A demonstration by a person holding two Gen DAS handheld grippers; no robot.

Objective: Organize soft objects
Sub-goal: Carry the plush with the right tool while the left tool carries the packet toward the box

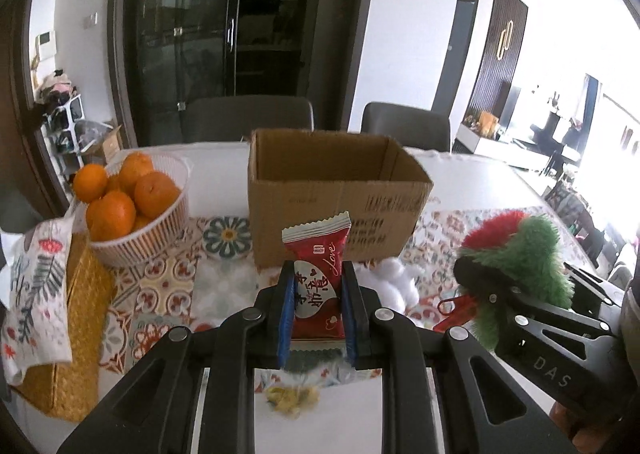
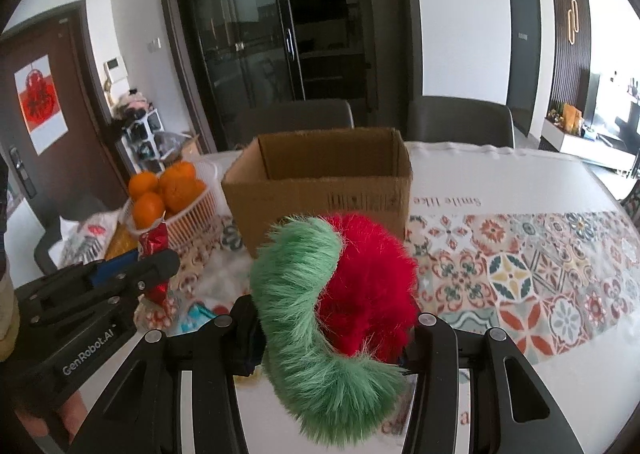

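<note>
Left tongs (image 1: 318, 308) angled down over the desk (image 1: 480, 178), clenched on red snack packet (image 1: 318, 278) standing upright, long axis vertical, right tongs (image 2: 332, 328) alongside, grasping green-and-red plush (image 2: 340, 306), open cardboard box (image 1: 332, 194) beyond, orange basket (image 1: 140, 222) far left.

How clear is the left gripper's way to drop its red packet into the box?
Probably clear. The left gripper holds the red packet upright, with the open-topped box straight ahead and nothing between. The right gripper, holding the plush, stays off to the side.
</note>
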